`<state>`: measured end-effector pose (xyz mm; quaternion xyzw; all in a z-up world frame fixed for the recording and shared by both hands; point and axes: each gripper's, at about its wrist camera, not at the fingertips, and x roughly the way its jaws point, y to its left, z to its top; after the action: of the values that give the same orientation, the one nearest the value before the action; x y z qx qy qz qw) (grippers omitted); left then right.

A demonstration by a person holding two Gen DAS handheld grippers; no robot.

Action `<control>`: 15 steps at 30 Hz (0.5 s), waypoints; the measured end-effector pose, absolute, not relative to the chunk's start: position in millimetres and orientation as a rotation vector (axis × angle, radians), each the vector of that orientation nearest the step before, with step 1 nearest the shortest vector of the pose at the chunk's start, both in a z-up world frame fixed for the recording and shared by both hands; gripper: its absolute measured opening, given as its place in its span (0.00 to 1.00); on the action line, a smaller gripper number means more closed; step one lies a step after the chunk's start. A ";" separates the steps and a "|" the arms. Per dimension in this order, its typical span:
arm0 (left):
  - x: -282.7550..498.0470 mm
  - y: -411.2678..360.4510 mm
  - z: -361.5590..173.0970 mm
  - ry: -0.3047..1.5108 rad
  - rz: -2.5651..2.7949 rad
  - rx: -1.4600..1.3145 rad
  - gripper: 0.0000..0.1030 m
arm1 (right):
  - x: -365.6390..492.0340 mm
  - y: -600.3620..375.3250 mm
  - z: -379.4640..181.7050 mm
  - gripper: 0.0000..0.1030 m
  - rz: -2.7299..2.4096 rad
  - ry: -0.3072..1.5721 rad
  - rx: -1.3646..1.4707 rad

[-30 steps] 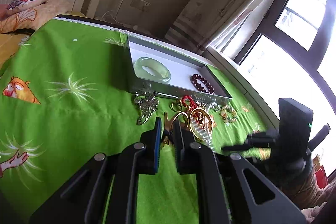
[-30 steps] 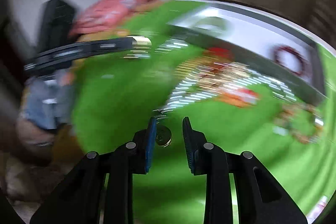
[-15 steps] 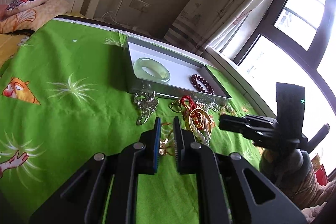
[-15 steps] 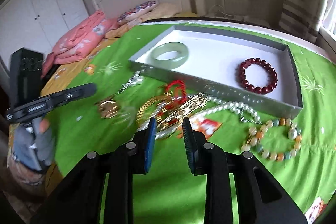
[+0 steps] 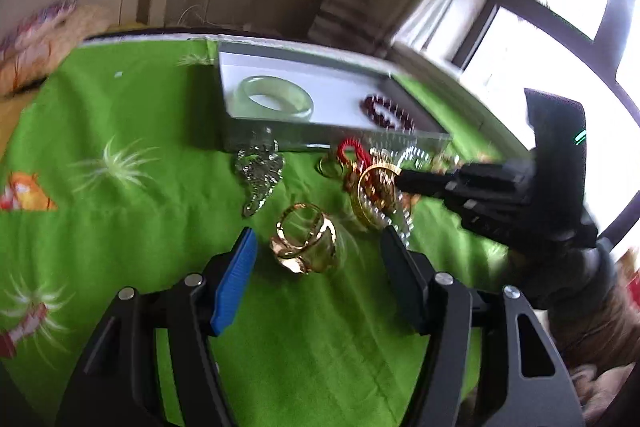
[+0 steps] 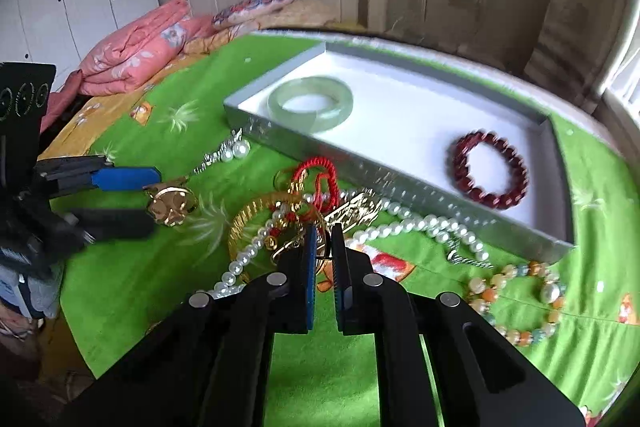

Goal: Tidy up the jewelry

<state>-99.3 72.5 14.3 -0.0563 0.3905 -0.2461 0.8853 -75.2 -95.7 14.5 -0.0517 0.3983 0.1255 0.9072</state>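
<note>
A grey tray (image 6: 400,183) holds a jade bangle (image 6: 310,103) and a dark red bead bracelet (image 6: 490,169). In front of it lies a tangled pile: a gold bangle (image 6: 256,223), a pearl necklace (image 6: 416,225), a red cord (image 6: 320,173). My left gripper (image 5: 318,247) is open, its fingers either side of a gold ring ornament (image 5: 306,245) on the green cloth. My right gripper (image 6: 323,251) is nearly shut on a gold piece of the pile. The left view shows the tray (image 5: 332,143) and the right gripper (image 5: 404,183) at the gold bangle (image 5: 374,197).
A silver brooch (image 5: 258,173) lies left of the pile. A multicoloured bead bracelet (image 6: 520,299) lies at the right. Pearl earrings (image 6: 234,149) lie by the tray's near left corner. Pink bedding (image 6: 136,47) is beyond the green cloth (image 6: 140,267).
My left gripper has opened and let go of the gold ring ornament, which now lies on the cloth. My right gripper has moved into the pile and closed on a gold piece.
</note>
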 end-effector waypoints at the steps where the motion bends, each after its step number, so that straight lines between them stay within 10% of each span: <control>1: -98.4 66.5 14.1 0.817 -0.494 -0.082 0.60 | -79.5 -95.3 18.3 0.08 0.255 0.800 -0.106; 10: -96.6 44.2 16.9 0.788 -0.416 0.071 0.08 | -128.4 -81.9 67.7 0.05 0.144 0.541 -0.303; 15: -106.5 53.5 52.1 0.680 -0.398 0.034 0.04 | -153.1 -89.8 110.2 0.05 0.098 0.378 -0.318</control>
<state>-106.5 53.5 52.1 0.0167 0.3312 -0.1937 0.9233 -153.1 -89.8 110.2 -0.1575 0.1869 0.0483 0.9685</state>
